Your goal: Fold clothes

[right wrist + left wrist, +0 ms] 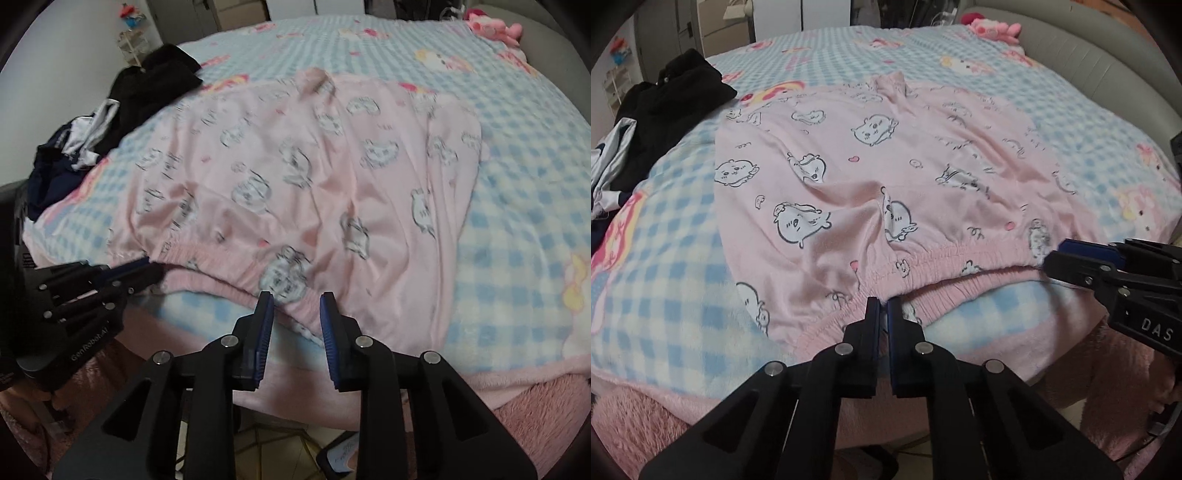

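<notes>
The pink pyjama trousers (871,177) lie spread across the middle of the frame on the blue checked blanket (665,258); the left gripper (883,306) is clamped on their elastic waistband at lower centre; the right gripper (297,302), fingers apart, straddles the waistband; its body reads "DAS", the left's "GenRobot.AI"; dark clothes (665,110) sit at upper left.

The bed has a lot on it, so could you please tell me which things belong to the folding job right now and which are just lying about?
In the job:
pink pyjama bottoms
left gripper, shut on the waistband
right gripper, open at the waistband

Lying about:
black garment
navy and white clothes
pink plush toy
checked blanket
</notes>
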